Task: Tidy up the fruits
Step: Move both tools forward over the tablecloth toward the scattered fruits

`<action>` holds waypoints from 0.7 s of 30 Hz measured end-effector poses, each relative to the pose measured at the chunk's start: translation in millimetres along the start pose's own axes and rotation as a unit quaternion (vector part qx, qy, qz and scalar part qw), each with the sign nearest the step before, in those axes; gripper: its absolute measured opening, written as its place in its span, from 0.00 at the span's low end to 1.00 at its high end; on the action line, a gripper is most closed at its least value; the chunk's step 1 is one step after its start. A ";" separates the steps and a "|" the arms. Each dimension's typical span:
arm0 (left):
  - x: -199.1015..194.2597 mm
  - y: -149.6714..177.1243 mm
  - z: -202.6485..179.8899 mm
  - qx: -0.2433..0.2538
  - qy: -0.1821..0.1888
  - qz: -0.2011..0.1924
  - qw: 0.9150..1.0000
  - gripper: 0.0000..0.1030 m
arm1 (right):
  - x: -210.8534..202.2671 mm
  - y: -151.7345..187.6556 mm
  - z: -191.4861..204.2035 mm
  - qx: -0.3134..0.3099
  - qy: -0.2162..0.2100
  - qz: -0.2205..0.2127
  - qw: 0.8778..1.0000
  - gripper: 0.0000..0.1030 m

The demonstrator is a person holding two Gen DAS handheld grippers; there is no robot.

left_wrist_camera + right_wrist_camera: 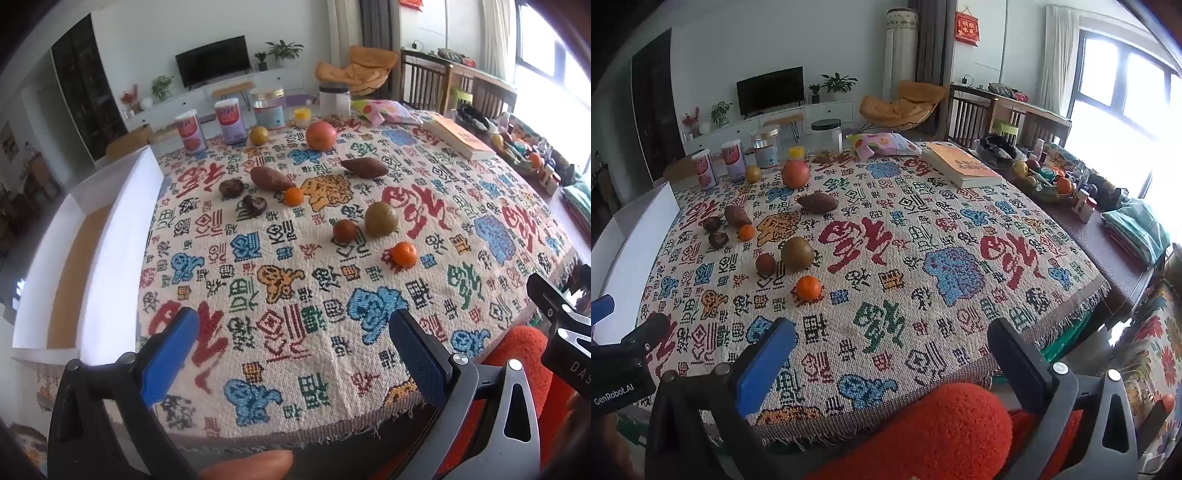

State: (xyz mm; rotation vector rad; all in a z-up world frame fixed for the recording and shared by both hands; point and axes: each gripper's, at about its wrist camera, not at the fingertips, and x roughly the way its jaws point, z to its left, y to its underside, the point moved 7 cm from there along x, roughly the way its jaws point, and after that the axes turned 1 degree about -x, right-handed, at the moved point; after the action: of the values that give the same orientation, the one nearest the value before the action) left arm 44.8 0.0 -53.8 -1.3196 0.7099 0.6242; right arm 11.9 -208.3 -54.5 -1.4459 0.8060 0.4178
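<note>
Fruits lie scattered on a patterned tablecloth. Nearest is a small orange, then a green-brown round fruit and a small reddish fruit. Farther back lie another small orange, two sweet potatoes, two dark wrinkled fruits, a red apple and a yellow fruit. My left gripper is open and empty over the table's near edge. My right gripper is open and empty, also at the near edge.
A white open box stands at the table's left edge. Cans and jars line the far side, with a snack bag and a book. A cluttered side table is on the right. An orange fuzzy sleeve shows below.
</note>
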 end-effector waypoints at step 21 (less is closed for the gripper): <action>9.5 2.4 5.0 -0.005 -0.001 0.018 1.000 1.00 | 3.6 2.0 7.0 -0.004 -0.007 0.006 1.000 1.00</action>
State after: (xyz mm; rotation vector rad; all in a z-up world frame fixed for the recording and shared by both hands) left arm 49.6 5.3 -62.1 -1.3185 0.7301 0.6590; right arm 14.5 -202.0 -59.0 -1.4451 0.8028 0.4414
